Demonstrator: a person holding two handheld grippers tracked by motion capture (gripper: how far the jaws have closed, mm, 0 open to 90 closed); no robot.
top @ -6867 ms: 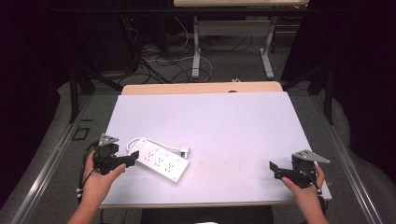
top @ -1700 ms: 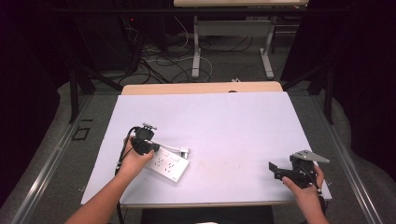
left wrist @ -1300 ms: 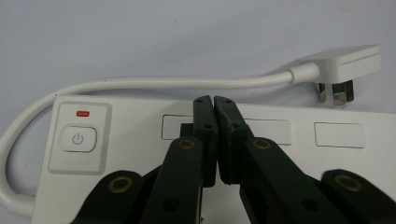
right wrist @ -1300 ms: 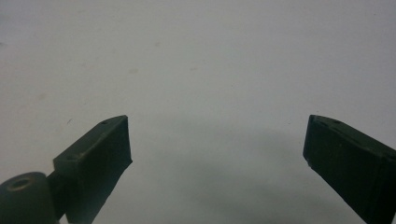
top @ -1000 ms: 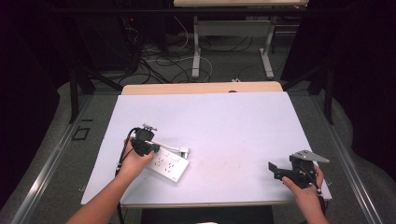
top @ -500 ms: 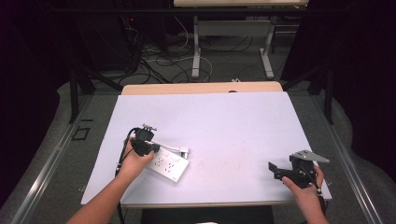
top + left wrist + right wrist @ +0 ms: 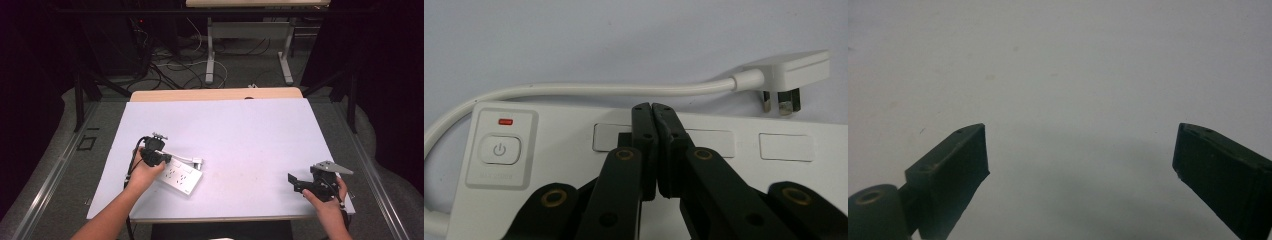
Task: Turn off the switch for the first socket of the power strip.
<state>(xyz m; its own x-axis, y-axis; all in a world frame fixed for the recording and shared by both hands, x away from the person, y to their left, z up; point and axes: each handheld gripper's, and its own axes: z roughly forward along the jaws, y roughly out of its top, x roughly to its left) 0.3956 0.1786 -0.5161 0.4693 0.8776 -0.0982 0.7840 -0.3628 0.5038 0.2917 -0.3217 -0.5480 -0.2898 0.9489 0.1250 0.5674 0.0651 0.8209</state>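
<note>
A white power strip (image 7: 181, 178) lies on the left part of the white table (image 7: 240, 130), its short cable (image 7: 614, 89) looping round to a white plug (image 7: 791, 75) beside it. My left gripper (image 7: 652, 107) is shut, jaws pressed together with nothing between them, and its tips are over the strip's top face near the middle sockets. The strip's power button (image 7: 499, 150) with a red light (image 7: 504, 121) sits to the left of the tips. In the high view the left gripper (image 7: 159, 159) rests at the strip's far end. My right gripper (image 7: 1080, 145) is open over bare table, at the front right (image 7: 296, 181).
The table's front edge runs just below both hands. Beyond its far edge is a wooden desk edge (image 7: 215, 94), then floor with loose cables (image 7: 185, 65) and metal table legs (image 7: 210, 50).
Since the earliest frame my left hand has moved from the table's left edge in over the power strip. Across the last second neither hand has visibly moved.
</note>
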